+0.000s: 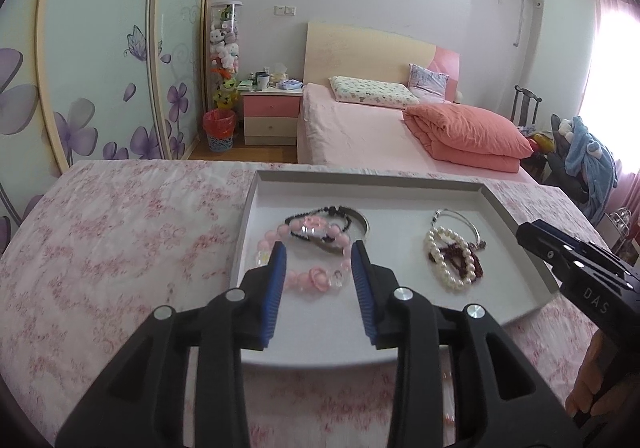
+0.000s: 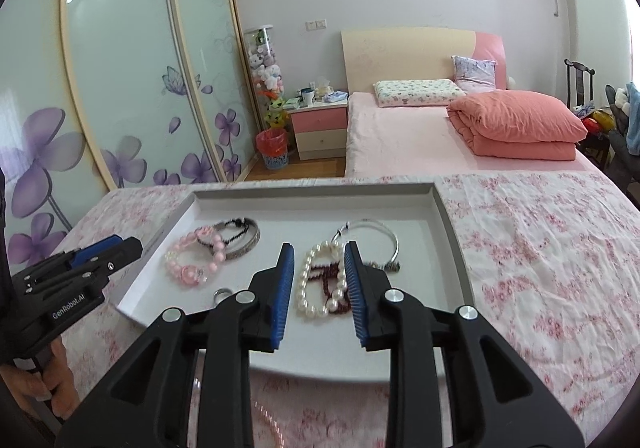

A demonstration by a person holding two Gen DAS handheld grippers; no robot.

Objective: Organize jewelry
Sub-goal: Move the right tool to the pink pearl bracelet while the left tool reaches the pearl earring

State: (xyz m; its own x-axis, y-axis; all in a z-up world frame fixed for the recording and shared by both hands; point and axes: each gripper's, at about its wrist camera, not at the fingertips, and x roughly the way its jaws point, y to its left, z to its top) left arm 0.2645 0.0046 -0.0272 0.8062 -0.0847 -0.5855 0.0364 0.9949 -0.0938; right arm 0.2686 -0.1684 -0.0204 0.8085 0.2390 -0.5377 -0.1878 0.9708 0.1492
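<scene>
A shallow grey tray lies on a pink floral cloth. Its left half holds a pink bead bracelet, a black bead bracelet and a wide silver bangle. On the right lie a pearl bracelet, a dark red bead string and a thin silver bangle. A small ring rests near the front. My left gripper hovers open over the pink bracelet. My right gripper stands open astride the pearls, pads apart from them.
The floral cloth covers the whole surface around the tray. Beyond its far edge stand a pink bed with a folded quilt, a nightstand, a red bin and sliding wardrobe doors on the left.
</scene>
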